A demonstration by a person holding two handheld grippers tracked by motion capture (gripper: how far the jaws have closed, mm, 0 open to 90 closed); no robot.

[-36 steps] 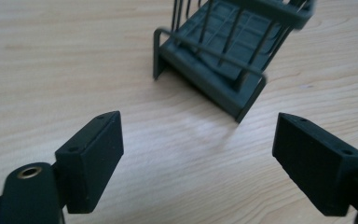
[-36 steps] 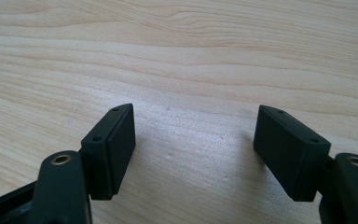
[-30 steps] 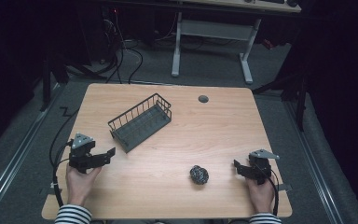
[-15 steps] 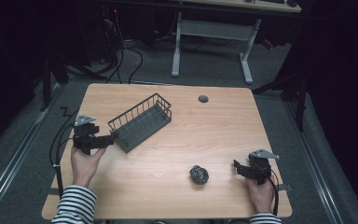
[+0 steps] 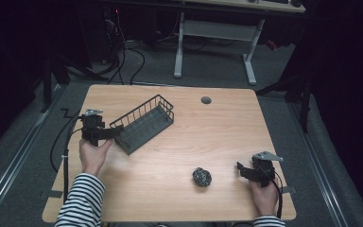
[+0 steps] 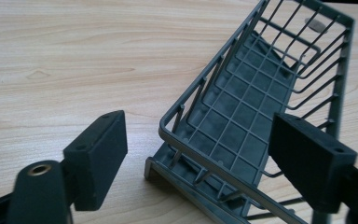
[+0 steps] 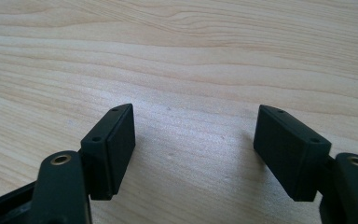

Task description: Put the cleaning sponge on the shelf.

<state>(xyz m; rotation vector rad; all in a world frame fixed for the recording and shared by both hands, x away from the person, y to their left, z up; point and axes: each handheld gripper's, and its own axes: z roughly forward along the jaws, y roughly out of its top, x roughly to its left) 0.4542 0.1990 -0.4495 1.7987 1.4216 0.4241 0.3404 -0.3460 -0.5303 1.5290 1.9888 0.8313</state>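
Since half a second ago my left gripper (image 5: pixel 108 134) has been travelling up and right along the table, and it is now arriving at the near end of the wire basket (image 5: pixel 144 124); a second ago it was sitting well back toward the table's left front edge. My right gripper (image 5: pixel 246 171) is staying where it was, near the right front corner.

In the left gripper view (image 6: pixel 198 154), I am seeing the jaws standing wide apart, with the near corner of the basket (image 6: pixel 256 126) lying between them. One jaw is sitting outside the rim on the bare wood, the other is over the basket's inner side. I cannot tell whether either pad is touching the wire yet; nothing is being gripped. The basket is resting on the table (image 5: pixel 227 132), left of centre, lying at a slant so that its far end is pointing toward the back right.

In the right gripper view (image 7: pixel 196 149), the jaws are also standing wide apart over bare wood, holding nothing. In the high view, a small dark crumpled ball (image 5: pixel 202 177) is lying on the table near the front, just left of my right gripper and well apart from the basket. A round grey grommet (image 5: pixel 206 100) is sitting near the table's back edge.
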